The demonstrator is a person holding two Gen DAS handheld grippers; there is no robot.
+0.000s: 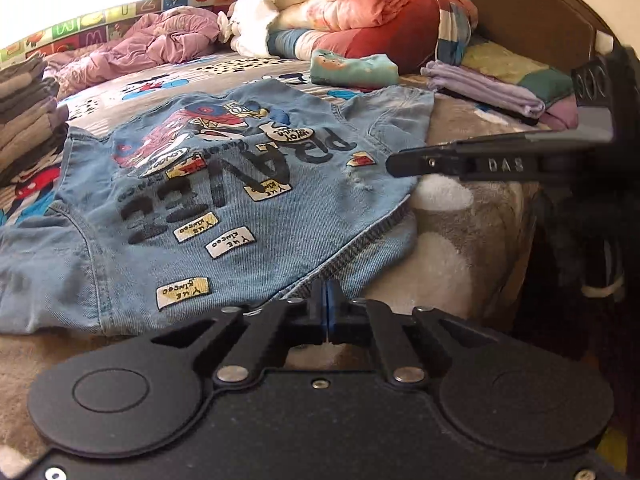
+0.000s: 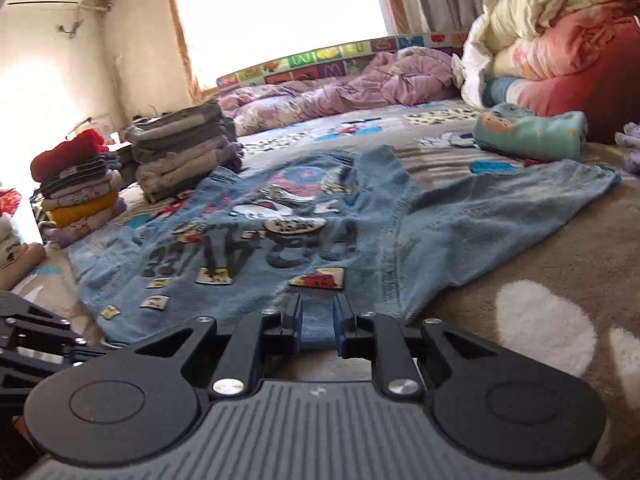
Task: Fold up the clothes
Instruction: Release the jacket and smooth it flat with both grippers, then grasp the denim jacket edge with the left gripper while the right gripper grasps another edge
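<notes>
We see the jacket (image 2: pixel 304 240) flat on the bed (image 2: pixel 520 248), dead ahead at 12. Folded stack (image 2: pixel 180 152) behind it at 10, bedding heap (image 2: pixel 560 52) at 2, small folded piece (image 2: pixel 532 136) before that heap.

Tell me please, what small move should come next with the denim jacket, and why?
Probably close the right gripper: its jaws stand open around the near hem of the denim jacket, while the left gripper looks already shut at that same edge. With both holding, the hem could be lifted and folded away over the printed back.
</notes>
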